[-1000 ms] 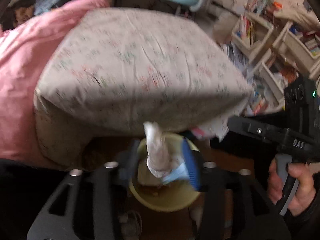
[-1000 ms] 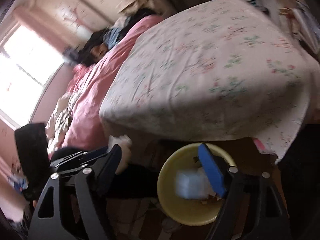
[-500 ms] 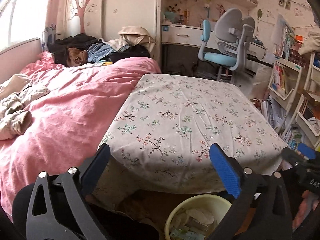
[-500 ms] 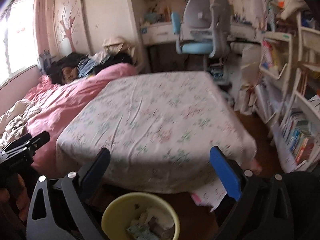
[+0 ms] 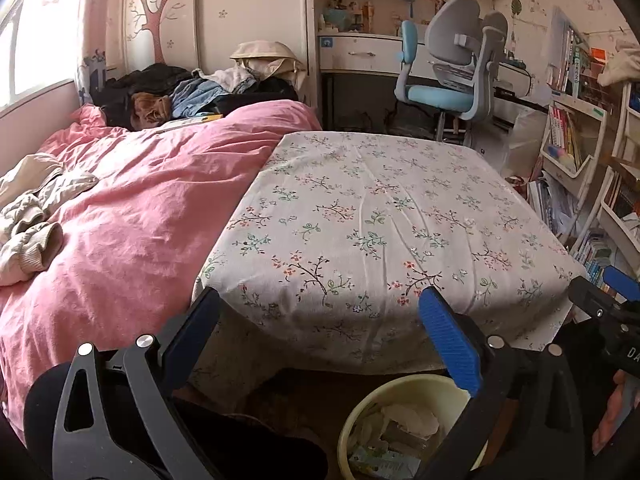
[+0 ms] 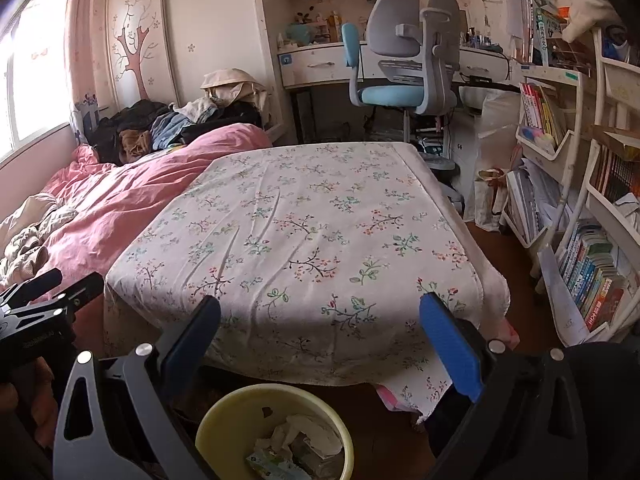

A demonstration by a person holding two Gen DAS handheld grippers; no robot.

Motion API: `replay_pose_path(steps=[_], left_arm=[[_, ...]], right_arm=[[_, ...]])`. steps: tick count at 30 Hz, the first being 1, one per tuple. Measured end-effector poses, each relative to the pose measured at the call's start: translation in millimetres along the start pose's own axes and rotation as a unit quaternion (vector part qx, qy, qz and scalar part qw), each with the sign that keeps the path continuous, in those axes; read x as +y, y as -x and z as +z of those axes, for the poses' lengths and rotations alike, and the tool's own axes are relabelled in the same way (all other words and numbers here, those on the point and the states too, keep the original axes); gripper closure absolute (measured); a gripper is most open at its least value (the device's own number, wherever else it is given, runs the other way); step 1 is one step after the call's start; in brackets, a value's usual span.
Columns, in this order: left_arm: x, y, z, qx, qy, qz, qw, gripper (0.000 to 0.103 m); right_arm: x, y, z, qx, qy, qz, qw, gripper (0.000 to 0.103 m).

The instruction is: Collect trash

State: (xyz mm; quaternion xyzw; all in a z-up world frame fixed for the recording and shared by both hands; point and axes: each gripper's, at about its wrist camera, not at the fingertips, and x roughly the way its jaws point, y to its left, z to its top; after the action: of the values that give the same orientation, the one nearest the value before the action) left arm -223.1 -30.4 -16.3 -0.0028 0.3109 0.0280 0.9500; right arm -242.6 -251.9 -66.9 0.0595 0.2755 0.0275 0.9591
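Trash [image 6: 296,444] in yellow bin [image 6: 224,420]; printed packet there, lettering unreadable.

The round yellow bin [image 6: 224,428] stands upright on the floor, low down and just under the right claw [image 6: 320,320], a bit to its left side. White crumpled paper [image 6: 304,436] lies piled inside it.
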Motion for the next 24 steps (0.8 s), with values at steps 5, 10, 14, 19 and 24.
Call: replay_pose_path(steps=[5,10,14,19,24], left_arm=[[4.3,0.0,1.2,-0.001,0.011,0.01,0.9999,0.007],[6.1,1.5,1.7,-0.004,0.016,0.016,0.9997,0.007],[6.0,3.4,2.2,-0.01,0.013,0.019,0.9997,0.007],[6.6,5.0,3.1,-0.015,0.012,0.024,0.9995,0.007],[7.2,6.8,3.6,-0.019,0.016,0.027,0.9993,0.007]], right_arm=[[0.8,-0.2,-0.4,0.002,0.007,-0.001,1.0,0.007],[2.7,1.0,-1.0,0.001,0.008,-0.005,1.0,0.007],[2.8,1.1,-1.2,0.001,0.009,-0.006,1.0,0.007],[3.3,1.8,-1.0,0.002,0.011,-0.007,1.0,0.007],[2.9,2.7,-0.9,0.002,0.01,-0.008,1.0,0.007]])
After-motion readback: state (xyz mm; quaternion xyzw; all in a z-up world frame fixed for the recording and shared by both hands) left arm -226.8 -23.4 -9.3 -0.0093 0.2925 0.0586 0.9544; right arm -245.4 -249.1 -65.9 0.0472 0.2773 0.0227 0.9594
